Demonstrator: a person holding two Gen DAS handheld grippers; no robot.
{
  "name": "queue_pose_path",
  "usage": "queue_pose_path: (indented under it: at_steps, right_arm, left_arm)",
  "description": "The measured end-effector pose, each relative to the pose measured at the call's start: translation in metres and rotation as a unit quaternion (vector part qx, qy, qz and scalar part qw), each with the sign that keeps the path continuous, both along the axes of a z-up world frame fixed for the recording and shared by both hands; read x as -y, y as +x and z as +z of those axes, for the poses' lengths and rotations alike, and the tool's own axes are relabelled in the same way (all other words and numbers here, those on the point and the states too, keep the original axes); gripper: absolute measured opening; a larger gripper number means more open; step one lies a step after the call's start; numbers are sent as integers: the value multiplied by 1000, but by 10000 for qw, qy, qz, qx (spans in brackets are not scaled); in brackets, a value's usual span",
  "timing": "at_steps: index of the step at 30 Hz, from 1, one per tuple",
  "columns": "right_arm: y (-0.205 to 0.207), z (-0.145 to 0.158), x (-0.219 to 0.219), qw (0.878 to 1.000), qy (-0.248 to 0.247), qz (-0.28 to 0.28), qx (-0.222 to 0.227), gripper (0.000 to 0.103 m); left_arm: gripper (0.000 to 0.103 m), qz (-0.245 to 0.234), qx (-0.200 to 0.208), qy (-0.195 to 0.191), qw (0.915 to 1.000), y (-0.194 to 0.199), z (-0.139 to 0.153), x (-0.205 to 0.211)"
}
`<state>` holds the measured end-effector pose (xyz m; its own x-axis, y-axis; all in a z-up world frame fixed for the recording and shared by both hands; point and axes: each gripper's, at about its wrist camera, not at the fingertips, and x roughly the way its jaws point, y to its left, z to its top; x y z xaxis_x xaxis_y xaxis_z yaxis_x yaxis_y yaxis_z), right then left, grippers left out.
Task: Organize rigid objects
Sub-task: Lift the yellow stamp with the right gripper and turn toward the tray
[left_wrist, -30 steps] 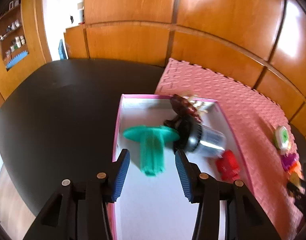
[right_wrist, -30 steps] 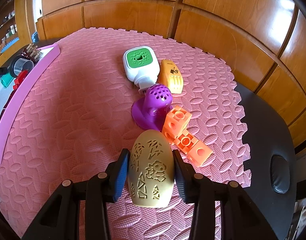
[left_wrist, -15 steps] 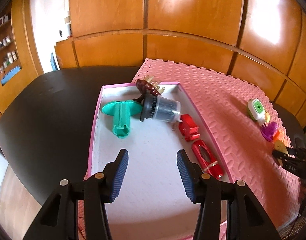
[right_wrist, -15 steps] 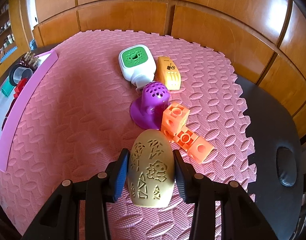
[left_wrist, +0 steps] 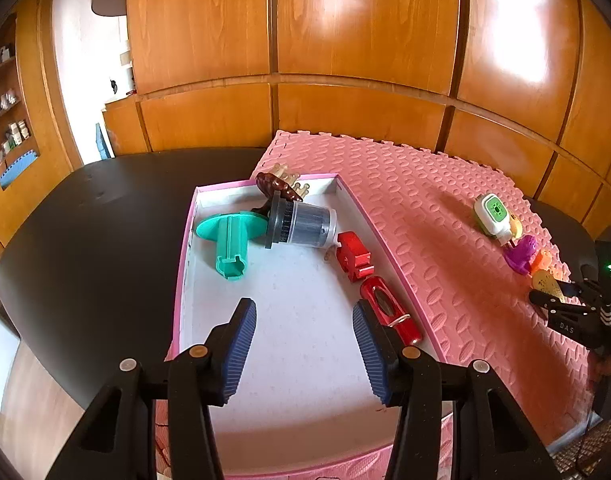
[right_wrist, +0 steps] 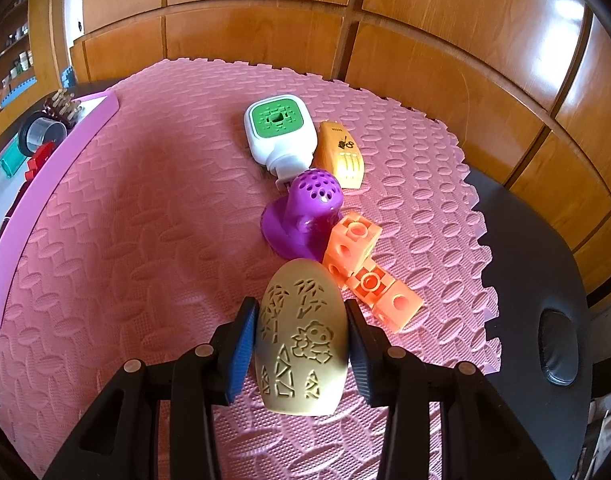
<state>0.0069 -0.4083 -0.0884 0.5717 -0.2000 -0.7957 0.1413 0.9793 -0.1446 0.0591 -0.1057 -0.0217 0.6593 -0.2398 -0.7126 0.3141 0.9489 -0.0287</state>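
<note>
My right gripper (right_wrist: 301, 332) is shut on a tan egg-shaped carved piece (right_wrist: 301, 336) and holds it over the pink foam mat (right_wrist: 145, 220). Ahead of it lie a purple perforated toy (right_wrist: 305, 212), orange cube blocks (right_wrist: 365, 276), a white and green device (right_wrist: 279, 136) and a yellow toy (right_wrist: 341, 152). My left gripper (left_wrist: 303, 344) is open and empty above the pink-rimmed white tray (left_wrist: 185, 264). The tray holds a teal spool (left_wrist: 229, 240), a clear jar with a black lid (left_wrist: 301, 224), a brown comb-like piece (left_wrist: 279, 186), a red block (left_wrist: 353, 256) and a red car (left_wrist: 389, 308).
The mat and tray lie on a black table (left_wrist: 97, 240) backed by wooden wall panels (left_wrist: 345, 40). The right gripper with the tan piece shows at the right edge of the left wrist view (left_wrist: 561, 300). A black oval object (right_wrist: 557, 352) lies on the table to the right.
My left gripper has pulled back and risen from the tray, leaving the teal spool lying in it. My right gripper has lifted a little with the tan piece.
</note>
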Motion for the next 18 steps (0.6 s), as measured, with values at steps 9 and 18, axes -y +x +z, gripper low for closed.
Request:
queue_pose_path:
  at_steps: [9, 18]
  right_arm:
    - [-1, 0, -3, 9999, -116, 11, 32, 42]
    - [0, -1, -1, 9999, 0, -122, 14, 42]
  left_arm:
    - [51, 167, -20, -59, 9998, -3, 1, -14]
    - [51, 624, 6, -47, 9980, -2, 2, -50]
